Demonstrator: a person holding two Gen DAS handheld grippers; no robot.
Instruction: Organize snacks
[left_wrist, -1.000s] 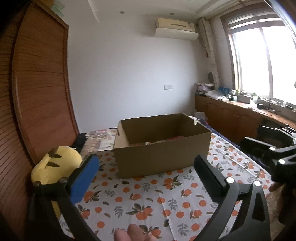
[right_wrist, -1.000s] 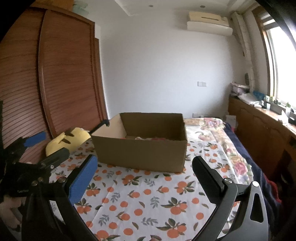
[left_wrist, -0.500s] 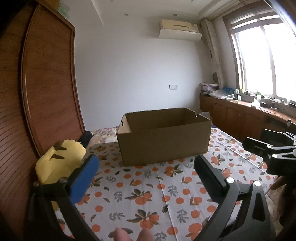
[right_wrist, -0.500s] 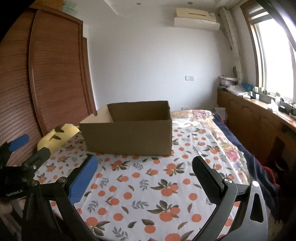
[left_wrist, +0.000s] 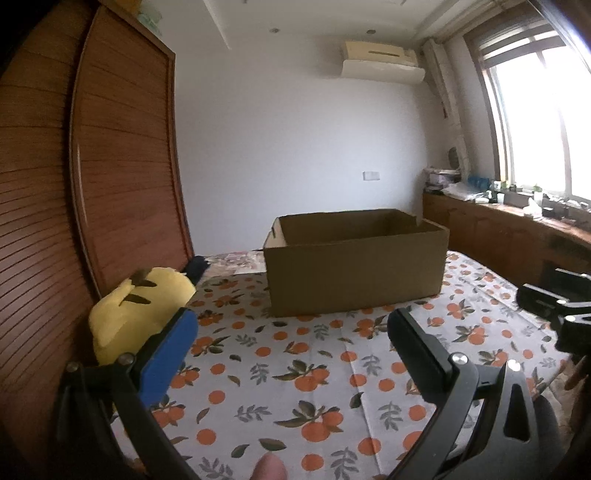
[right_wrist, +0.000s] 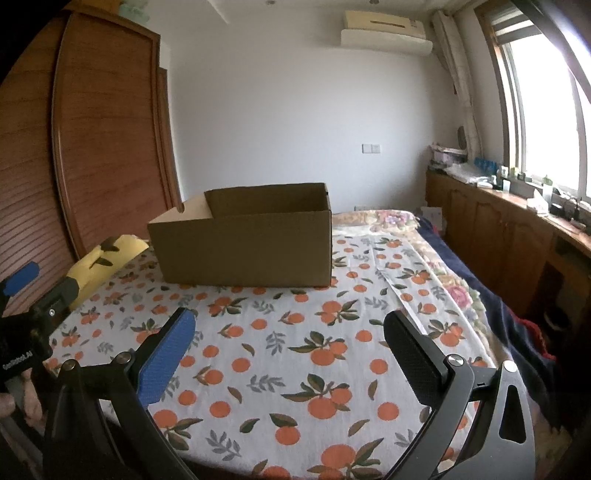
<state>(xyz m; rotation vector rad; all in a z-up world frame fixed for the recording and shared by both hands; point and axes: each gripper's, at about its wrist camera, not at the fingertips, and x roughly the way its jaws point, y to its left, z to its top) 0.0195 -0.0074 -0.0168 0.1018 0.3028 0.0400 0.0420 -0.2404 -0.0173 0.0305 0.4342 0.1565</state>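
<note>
An open brown cardboard box (left_wrist: 354, 266) sits square in the middle of the bed's white cloth printed with oranges and leaves (left_wrist: 295, 369), and from these low angles its inside cannot be seen, so no snacks show anywhere. Left of the box, a yellow plush toy with dark ear tips (left_wrist: 136, 306) leans against the slatted brown wooden wardrobe (left_wrist: 122, 158). Right of the box runs a long wooden cabinet (right_wrist: 491, 229) under the bright window, its top cluttered with small items too far off to tell apart. Above the box, a white air conditioner (right_wrist: 386, 27) hangs on the wall. Nothing lies on the cloth between the box and the tools. The left gripper (left_wrist: 291, 354) hovers low and level short of the box, jaws spread wide and empty, a fingertip (left_wrist: 271, 470) peeking in at the bottom edge. The right gripper (right_wrist: 290, 350) hangs likewise, jaws wide with nothing between them. White lettering on the left gripper's black body is too blurred to read.
</note>
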